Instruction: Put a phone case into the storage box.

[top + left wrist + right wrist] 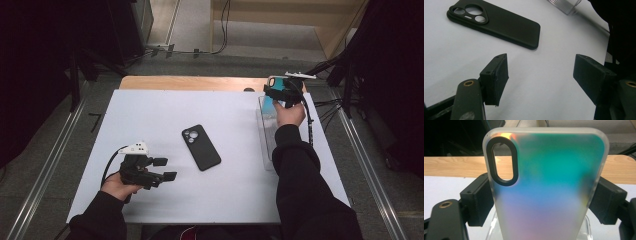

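Your right gripper (278, 93) is clamped on the iridescent phone case (546, 187): in the right gripper view its two black pads press the case's long edges from either side, and the case stands upright between them with the oval camera cutout at the top left. In the high view your right hand (290, 114) holds it raised at the far right of the white table (150, 115), above the clear plastic bin (266, 131), with your forearm stretched forward along the bin. Your left gripper (165, 168) has its jaws spread wide and holds nothing; it hovers low at the near left, pointing toward the black phone case (201, 147), which lies flat mid-table, apart from it.
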`<state>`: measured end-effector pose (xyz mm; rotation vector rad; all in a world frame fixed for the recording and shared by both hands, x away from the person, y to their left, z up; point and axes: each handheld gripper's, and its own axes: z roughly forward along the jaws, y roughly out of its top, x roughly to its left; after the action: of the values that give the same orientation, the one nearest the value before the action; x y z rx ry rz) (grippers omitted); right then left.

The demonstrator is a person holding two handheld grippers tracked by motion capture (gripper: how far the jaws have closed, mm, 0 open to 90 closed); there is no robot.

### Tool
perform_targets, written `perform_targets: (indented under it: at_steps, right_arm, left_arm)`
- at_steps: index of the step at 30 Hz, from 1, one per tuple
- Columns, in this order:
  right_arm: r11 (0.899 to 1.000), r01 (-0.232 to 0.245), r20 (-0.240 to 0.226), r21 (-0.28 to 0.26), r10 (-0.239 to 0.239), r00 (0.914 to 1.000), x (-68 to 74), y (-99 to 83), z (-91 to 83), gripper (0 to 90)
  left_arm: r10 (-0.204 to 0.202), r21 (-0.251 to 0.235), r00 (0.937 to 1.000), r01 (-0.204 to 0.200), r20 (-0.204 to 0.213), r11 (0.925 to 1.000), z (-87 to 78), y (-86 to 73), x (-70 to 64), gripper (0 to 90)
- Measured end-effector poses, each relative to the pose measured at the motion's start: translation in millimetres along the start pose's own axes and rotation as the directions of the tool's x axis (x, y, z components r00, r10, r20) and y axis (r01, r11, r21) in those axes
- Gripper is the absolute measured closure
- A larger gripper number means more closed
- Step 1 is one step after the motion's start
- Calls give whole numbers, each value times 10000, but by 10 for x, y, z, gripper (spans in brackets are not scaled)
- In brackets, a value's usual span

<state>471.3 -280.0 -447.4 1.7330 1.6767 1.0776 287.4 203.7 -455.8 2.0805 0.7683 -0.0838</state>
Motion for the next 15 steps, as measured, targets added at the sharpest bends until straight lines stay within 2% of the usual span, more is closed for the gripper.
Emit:
perform_targets:
  at_steps: [4, 9, 15]
  right_arm:
    - [10000, -65, 71, -33, 65, 10000, 3, -17, 33, 148]
    - [9997, 197, 184, -136, -194, 9996, 58, -37, 89, 147]
    - [9990, 447, 343, 11, -447, 9984, 88, -74, 152, 144]
  left_arm:
    - [14, -3, 10000, -14, 3, 10000, 1, 1, 0, 287]
    - [23, 8, 10000, -23, 10, 10000, 7, -1, 2, 288]
    - [31, 21, 10000, -31, 24, 10000, 8, 0, 1, 288]
